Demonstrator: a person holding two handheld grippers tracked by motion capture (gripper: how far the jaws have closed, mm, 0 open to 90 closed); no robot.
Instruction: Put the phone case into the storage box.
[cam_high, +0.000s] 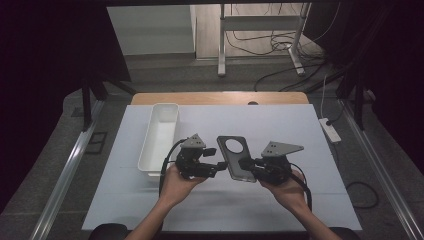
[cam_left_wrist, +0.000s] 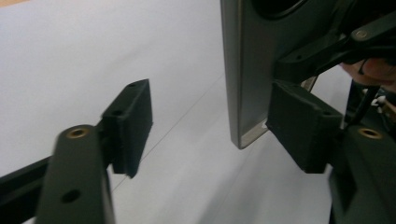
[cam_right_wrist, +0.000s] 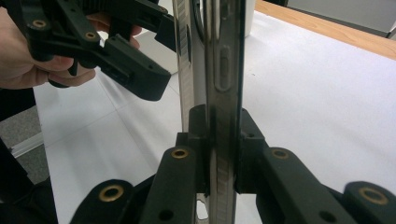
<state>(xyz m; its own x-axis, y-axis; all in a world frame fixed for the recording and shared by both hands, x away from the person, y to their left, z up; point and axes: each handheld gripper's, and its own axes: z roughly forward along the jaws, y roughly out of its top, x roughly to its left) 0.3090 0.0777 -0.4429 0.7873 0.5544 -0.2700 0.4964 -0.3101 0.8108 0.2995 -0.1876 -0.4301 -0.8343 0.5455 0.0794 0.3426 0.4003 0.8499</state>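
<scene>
The right gripper (cam_high: 248, 164) clamped the near right edge of the phone case (cam_high: 235, 156), which hung above the white table (cam_high: 300, 200) at its middle. The left gripper (cam_high: 216, 165), jaws parted, waited just left of the case without pressing it. The case looked thin, stiff, light and glossy, probably slippery; gripping its edges seemed best. Farther left lay a white tray (cam_high: 159, 137).

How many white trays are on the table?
1. The single white tray sits on the left part of the white table, long and narrow, just beyond the left gripper. Nothing seems to hide another one.
</scene>
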